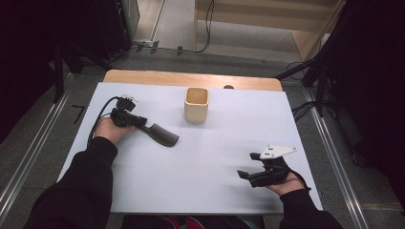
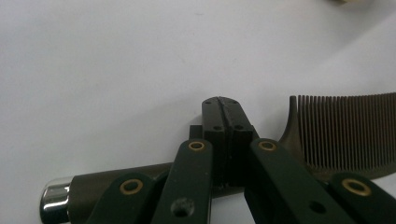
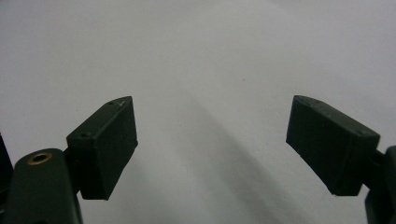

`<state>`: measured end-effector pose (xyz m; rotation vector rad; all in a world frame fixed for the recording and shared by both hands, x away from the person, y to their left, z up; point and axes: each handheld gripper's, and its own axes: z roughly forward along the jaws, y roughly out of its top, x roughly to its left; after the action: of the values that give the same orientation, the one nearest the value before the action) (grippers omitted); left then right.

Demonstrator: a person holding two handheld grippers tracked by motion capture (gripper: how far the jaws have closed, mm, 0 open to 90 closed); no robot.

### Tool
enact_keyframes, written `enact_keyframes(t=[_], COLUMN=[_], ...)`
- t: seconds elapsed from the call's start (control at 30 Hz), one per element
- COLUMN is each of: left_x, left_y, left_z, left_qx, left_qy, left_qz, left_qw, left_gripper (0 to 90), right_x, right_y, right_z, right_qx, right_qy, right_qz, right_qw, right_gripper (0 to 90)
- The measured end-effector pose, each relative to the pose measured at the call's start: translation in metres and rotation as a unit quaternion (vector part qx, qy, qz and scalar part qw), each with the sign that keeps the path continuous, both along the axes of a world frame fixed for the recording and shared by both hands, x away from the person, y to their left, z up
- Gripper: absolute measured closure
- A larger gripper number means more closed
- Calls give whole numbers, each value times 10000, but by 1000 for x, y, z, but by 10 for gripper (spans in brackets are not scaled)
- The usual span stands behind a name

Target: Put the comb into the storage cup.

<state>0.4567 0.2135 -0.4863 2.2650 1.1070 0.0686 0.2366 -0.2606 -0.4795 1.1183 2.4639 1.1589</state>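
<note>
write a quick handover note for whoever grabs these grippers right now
Left hand-held gripper: shut on the dark comb, gripping it where handle meets teeth. The comb lies at the left of the white table cover, teeth end toward the cup.
Right hand-held gripper: jaws open, nothing between them, at the near right of the cover.
Beige cup: upright at the far middle, apart from the comb.
Done: comb gripped.
Left: probably carrying the comb to the cup; it is not there yet.

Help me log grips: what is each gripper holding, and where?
Left gripper clamps the comb where handle meets teeth; right gripper is open, holding nothing.
</note>
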Motion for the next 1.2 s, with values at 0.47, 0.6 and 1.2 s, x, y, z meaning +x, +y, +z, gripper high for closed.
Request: enact_keyframes(t=[0.47, 0.6, 1.2], left_x=[-15, -22, -51], left_y=[18, 20, 26], left_z=[0, 0, 1], left_qx=[-81, -66, -73], left_qy=[23, 41, 57], left_qz=[76, 76, -66], left_qw=[9999, 9999, 9999], left_gripper=[900, 900, 900], right_x=[0, -1, -1], right_y=[1, 1, 2], right_z=[0, 0, 1], right_qx=[-5, -6, -17], right_qy=[-6, -9, -22], right_qz=[21, 5, 23], right_qw=[10000, 10000, 10000], right_gripper=[147, 147, 147])
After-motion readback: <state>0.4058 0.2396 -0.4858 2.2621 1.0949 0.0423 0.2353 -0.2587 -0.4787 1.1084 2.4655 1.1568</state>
